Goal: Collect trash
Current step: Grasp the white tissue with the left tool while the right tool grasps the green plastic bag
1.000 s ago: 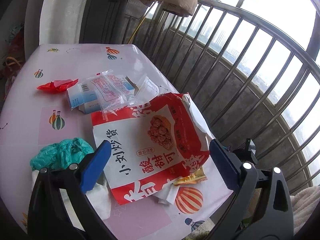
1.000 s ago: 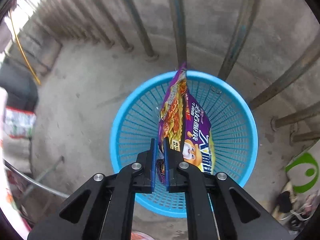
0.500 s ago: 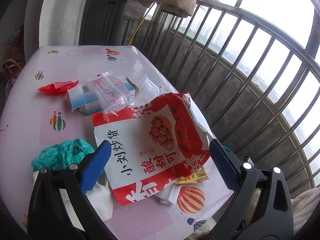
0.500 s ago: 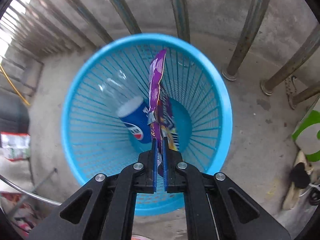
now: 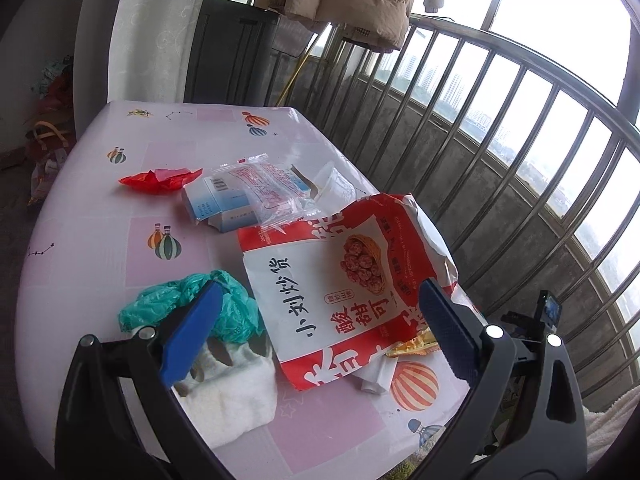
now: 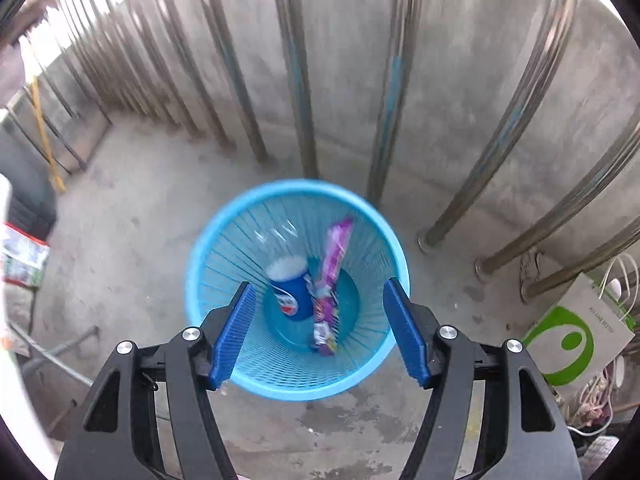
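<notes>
Trash lies in two places. Below the right gripper (image 6: 318, 330) stands a blue slatted basket (image 6: 208, 256) on the concrete floor near the railing bars (image 6: 298, 92). Inside it a purple snack wrapper (image 6: 330, 280), long and creased with a shiny face, leans against the far wall, its lower end at the bottom; just left of it sits a clear bottle with a blue label (image 6: 290, 294). That view is smeared, so the wrapper's print cannot be read. The right gripper's jaws have just been opening and now stand wide, nothing between the blue pads, the wrapper lying free beneath them.

On the pink balloon-print table (image 5: 100, 248) more litter waits: a big red-and-white snack bag (image 5: 340, 280), puffed and crumpled with black characters and a picture of round snacks; a scrunched teal plastic bag (image 5: 236, 308) to its left, resting on a white wad (image 5: 236, 392); a clear film packet (image 5: 268, 192) over a pale blue carton (image 5: 216, 204) farther off; a red crumpled scrap (image 5: 160, 178) at the far left. The left gripper (image 5: 320, 334) hangs wide above the near end of the snack bag, gripping nothing.
</notes>
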{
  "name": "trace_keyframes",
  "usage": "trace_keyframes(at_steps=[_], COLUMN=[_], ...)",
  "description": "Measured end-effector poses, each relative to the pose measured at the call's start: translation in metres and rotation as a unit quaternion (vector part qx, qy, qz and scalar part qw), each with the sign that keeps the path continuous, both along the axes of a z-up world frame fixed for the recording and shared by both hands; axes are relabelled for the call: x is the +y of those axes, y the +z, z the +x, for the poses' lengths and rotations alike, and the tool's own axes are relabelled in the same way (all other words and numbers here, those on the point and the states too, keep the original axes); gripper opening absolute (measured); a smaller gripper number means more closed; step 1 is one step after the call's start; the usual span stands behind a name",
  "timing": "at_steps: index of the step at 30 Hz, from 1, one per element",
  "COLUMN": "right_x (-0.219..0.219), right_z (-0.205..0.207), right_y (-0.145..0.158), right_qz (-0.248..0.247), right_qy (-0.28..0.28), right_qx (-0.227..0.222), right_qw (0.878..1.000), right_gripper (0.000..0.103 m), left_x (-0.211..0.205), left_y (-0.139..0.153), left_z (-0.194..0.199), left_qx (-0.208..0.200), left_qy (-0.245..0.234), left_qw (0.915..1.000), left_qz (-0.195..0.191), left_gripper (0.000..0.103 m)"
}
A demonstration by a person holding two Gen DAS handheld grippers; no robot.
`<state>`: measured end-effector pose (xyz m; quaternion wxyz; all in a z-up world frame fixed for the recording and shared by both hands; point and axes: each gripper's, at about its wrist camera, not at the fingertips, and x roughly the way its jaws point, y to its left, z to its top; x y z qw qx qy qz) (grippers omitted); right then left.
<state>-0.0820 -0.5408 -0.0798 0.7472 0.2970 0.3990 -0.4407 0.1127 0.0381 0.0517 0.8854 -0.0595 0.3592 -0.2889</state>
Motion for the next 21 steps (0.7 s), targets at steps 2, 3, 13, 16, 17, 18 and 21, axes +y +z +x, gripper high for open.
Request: trace_keyframes(at_steps=[2, 3, 13, 16, 17, 18, 21], right_x=[0.026, 0.04, 0.215, 0.265, 0.279, 0.29, 0.316], right_z=[0.006, 0.011, 0.111, 0.135, 0.142, 0.147, 0.157], right_y=[0.039, 0.057, 0.164, 0.172, 0.172, 0.171, 0.162], right_qz=[-0.016, -0.019, 0.036, 0.04, 0.043, 0.048, 0.052], right_qy=[0.042, 0.07, 0.368, 0.433, 0.449, 0.463, 0.491], right_qx=[-0.043, -0.066, -0.199, -0.201, -0.197, -0.194, -0.174], right_qw=[0.998, 0.995, 0.908, 0.878, 0.87, 0.863, 0.852], right_gripper=[0.065, 0.066, 0.068, 0.068, 0.068, 0.068, 0.068], left_x=[0.011, 0.016, 0.058, 0.067, 0.07, 0.074, 0.082], left_y=[0.002, 0.002, -0.016, -0.018, -0.018, -0.018, -0.018], left_z=[-0.004, -0.005, -0.003, -0.004, -0.005, -0.006, -0.001], left_qx=[-0.008, -0.011, 0.013, 0.013, 0.012, 0.01, 0.004], left_qy=[0.004, 0.007, 0.045, 0.055, 0.056, 0.059, 0.065], left_qw=[1.0, 0.9999, 0.9987, 0.9981, 0.998, 0.9978, 0.9975], left_qz=[0.002, 0.002, -0.021, -0.024, -0.026, -0.027, -0.028], left_gripper=[0.094, 0.094, 0.094, 0.094, 0.094, 0.094, 0.094])
